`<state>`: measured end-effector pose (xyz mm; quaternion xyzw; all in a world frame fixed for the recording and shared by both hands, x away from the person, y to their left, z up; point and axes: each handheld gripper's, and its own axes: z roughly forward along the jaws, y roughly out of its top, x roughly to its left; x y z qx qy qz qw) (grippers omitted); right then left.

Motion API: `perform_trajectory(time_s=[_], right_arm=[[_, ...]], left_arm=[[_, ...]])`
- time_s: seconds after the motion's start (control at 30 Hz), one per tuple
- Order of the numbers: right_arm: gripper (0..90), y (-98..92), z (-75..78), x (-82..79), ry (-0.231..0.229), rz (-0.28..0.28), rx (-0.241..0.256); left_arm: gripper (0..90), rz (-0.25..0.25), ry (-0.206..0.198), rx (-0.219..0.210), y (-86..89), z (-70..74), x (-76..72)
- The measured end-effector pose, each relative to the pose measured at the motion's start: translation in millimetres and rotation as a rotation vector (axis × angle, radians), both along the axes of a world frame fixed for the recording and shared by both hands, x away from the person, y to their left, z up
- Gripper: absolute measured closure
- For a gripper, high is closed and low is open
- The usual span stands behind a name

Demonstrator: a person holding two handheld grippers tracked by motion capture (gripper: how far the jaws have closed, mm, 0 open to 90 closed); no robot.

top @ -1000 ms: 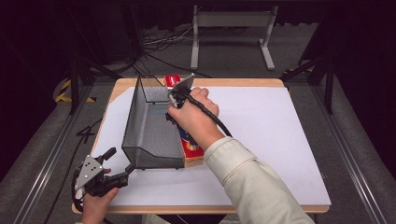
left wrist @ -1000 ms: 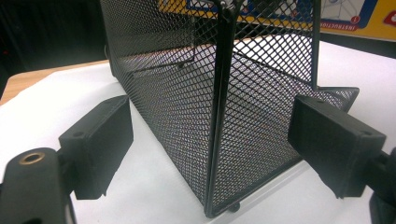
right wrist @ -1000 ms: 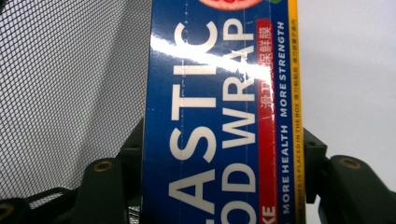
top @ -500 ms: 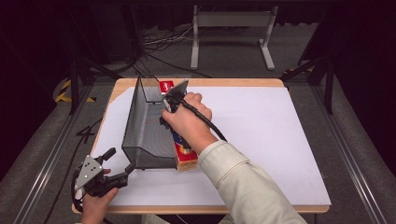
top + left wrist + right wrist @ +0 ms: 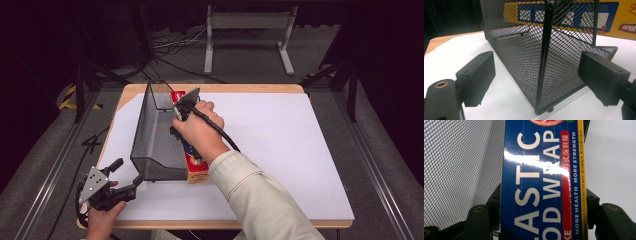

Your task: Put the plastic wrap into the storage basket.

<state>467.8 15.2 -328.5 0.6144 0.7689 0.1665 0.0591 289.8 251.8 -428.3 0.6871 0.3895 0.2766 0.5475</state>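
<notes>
Black mesh basket (image 5: pixel 159 137) stands on the white tabletop (image 5: pixel 280 150). Right tongs (image 5: pixel 179 116) are clamped on the long plastic-wrap box (image 5: pixel 544 180), which lies flat just beside the basket's right wall, outside it. Left tongs (image 5: pixel 536 82) gape wide around the basket's near corner, touching nothing. Judgement: box gripped but not yet stowed; lifting it into the basket remains.

The high view looks down from six o'clock; both gripper views sit close, sharing the mesh basket (image 5: pixel 157 145) and wrap box (image 5: pixel 544 182).
</notes>
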Motion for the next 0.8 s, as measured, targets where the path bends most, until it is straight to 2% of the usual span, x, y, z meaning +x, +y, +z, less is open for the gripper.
perform_trajectory(time_s=[0.27, 0.8], right_arm=[[40.4, 0.4, -4.4, 4.3, 0.029, 0.006, -0.002], [39.9, 3.2, -17.4, 10.6, 0.065, 0.021, -0.053]], left_arm=[[15.2, -0.002, 0.006, -0.001, 0.3, -0.4, 0.3], [15.3, 0.007, 0.008, 0.0, 1.4, -0.2, -1.3]])
